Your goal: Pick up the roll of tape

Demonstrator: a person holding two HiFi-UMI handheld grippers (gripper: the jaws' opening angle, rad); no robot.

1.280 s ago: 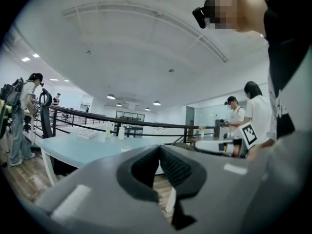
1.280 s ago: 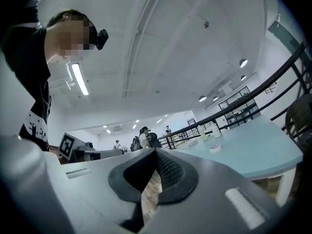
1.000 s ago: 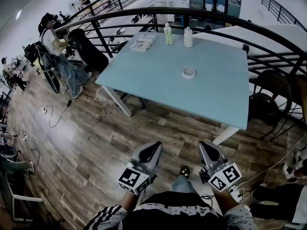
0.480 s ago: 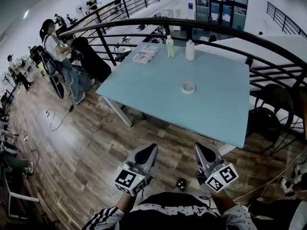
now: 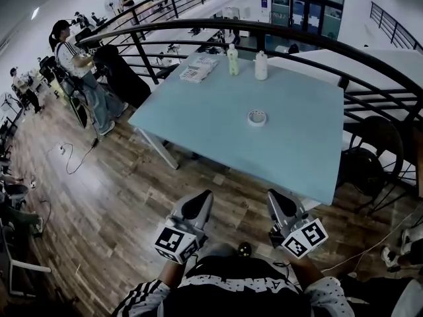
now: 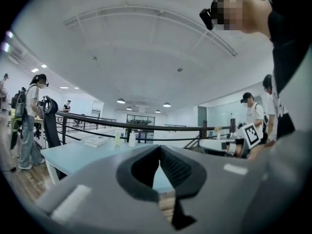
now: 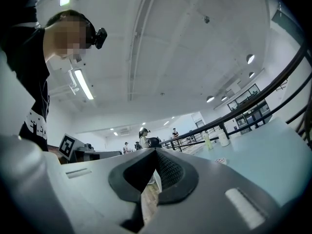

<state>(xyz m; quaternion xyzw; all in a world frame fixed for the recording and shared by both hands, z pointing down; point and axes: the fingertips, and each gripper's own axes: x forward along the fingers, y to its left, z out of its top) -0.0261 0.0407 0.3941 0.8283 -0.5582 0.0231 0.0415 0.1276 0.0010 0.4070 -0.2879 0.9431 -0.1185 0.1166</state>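
At the lower left, the grey left gripper [image 5: 203, 199] hangs over the brown wood-plank floor [image 5: 112, 197] with its 2 jaws pressed together on nothing, short of the pale blue rectangular table [image 5: 198, 114]. Further right, the small white roll of tape [image 5: 257, 117] lies flat near the tabletop's middle, well apart from both grippers. The grey right gripper [image 5: 276, 199], beside the left one, also has its 2 jaws closed and empty.
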